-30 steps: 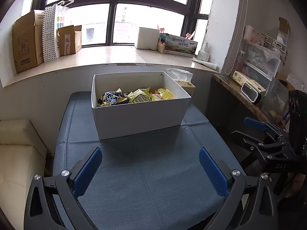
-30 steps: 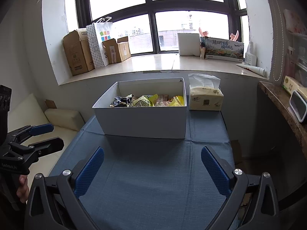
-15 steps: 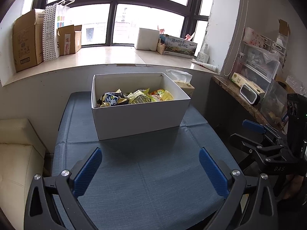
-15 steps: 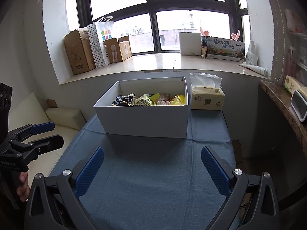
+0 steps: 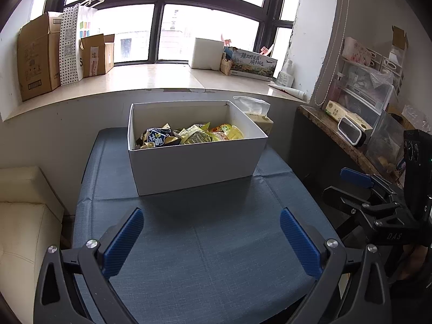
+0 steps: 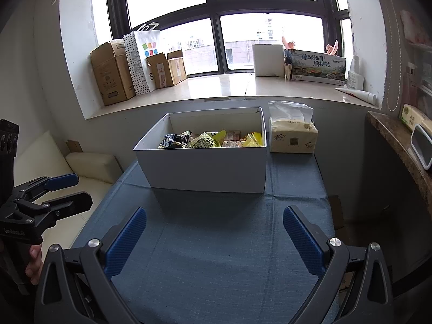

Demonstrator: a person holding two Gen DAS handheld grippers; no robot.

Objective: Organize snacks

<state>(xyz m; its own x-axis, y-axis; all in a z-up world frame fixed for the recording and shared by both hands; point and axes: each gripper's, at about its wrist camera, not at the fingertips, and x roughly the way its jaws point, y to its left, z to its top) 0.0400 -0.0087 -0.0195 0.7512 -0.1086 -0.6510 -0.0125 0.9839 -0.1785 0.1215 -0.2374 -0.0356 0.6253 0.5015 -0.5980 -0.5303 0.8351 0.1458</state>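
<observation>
We are holding both grippers, left gripper (image 5: 210, 239) and right gripper (image 6: 214, 237), low in frame, jaws spread wide and gripping nothing. The snacks (image 5: 189, 135) are lying together inside the white box (image 5: 194, 167) at frame centre on the table (image 5: 216, 256).

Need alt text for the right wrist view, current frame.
An open white box filled with snack packets sits on a blue-clothed table, a tissue pack beside its right wall. The right gripper hangs open and empty in the foreground; the left gripper, also open, shows at the left edge.

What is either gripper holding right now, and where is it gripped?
Nothing. The left gripper and right gripper are both open and empty, short of the white snack box.
</observation>
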